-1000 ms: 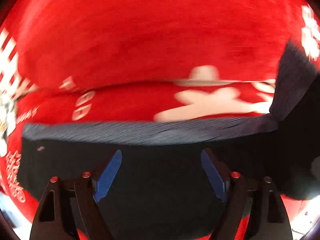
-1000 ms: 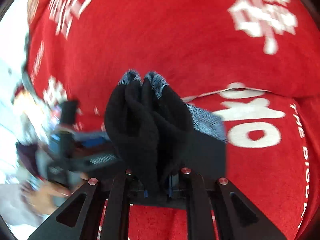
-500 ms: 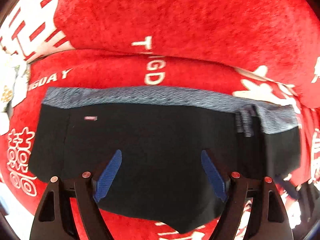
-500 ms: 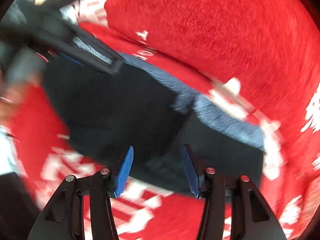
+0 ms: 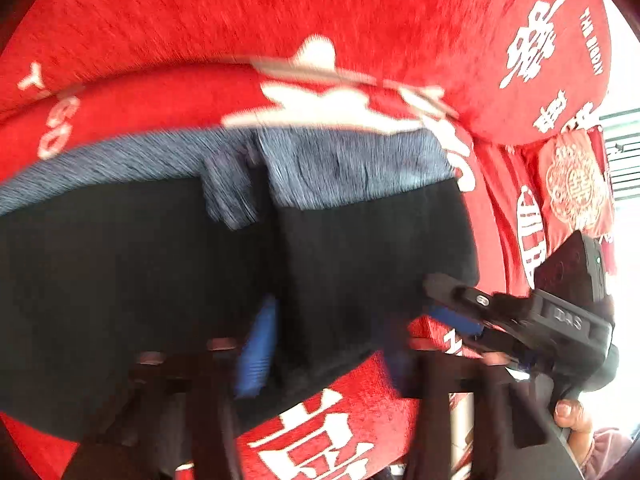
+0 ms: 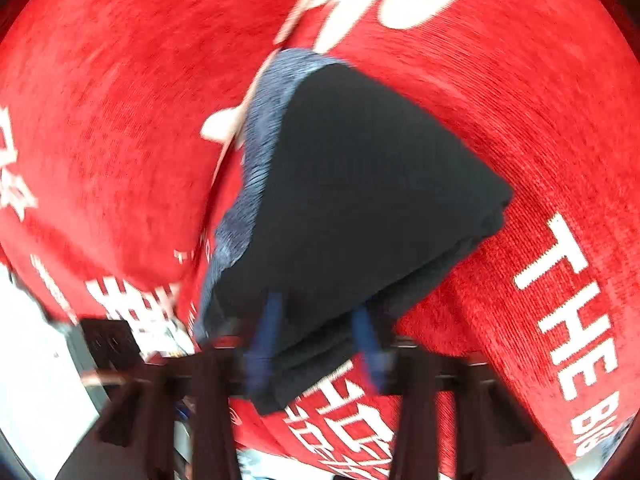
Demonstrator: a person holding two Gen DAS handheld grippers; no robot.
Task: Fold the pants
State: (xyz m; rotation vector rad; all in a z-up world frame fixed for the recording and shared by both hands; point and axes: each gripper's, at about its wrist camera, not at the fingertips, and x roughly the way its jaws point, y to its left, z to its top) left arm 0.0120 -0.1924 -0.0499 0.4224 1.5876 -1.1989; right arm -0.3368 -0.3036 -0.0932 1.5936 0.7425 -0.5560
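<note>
Pants (image 5: 360, 248) lie folded on the red cover (image 5: 280, 12), mid-frame in both views, grey waistband (image 5: 344, 164) at the upper edge. Soft, light, limp knit, so I'd expect sag and layer slip. Left gripper (image 5: 320, 344) and right gripper (image 6: 316, 340) have just closed, each clenched on the near dark hem. I'd pinch all layers at the corners.

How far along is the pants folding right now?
Done: the black pants lie doubled in stacked layers on the red cover, grey waistband along one edge. In hand: left gripper and right gripper have just closed on the near edge, fabric between their jaws. Left: likely one more fold, then release.
</note>
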